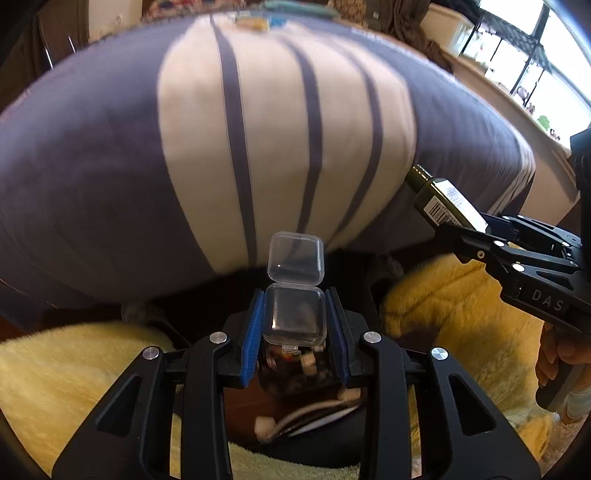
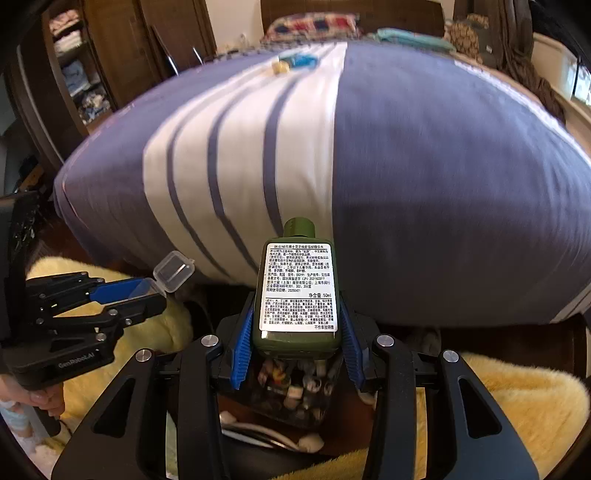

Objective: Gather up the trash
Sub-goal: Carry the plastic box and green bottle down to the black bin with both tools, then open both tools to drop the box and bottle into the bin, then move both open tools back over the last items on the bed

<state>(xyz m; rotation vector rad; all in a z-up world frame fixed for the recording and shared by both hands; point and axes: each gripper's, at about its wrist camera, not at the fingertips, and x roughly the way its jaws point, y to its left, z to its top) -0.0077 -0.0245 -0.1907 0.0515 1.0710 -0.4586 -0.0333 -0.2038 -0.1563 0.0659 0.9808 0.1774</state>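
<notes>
A bed fills the upper frame, small items lying far up on it. Low centre, a bottle sits between the right gripper fingers (a bin beneath). Lower left, the left gripper holds a box over a rug.

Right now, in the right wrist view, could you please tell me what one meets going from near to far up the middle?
Bin → green bottle → striped bed → small yellow and blue items → patterned pillow.
</notes>
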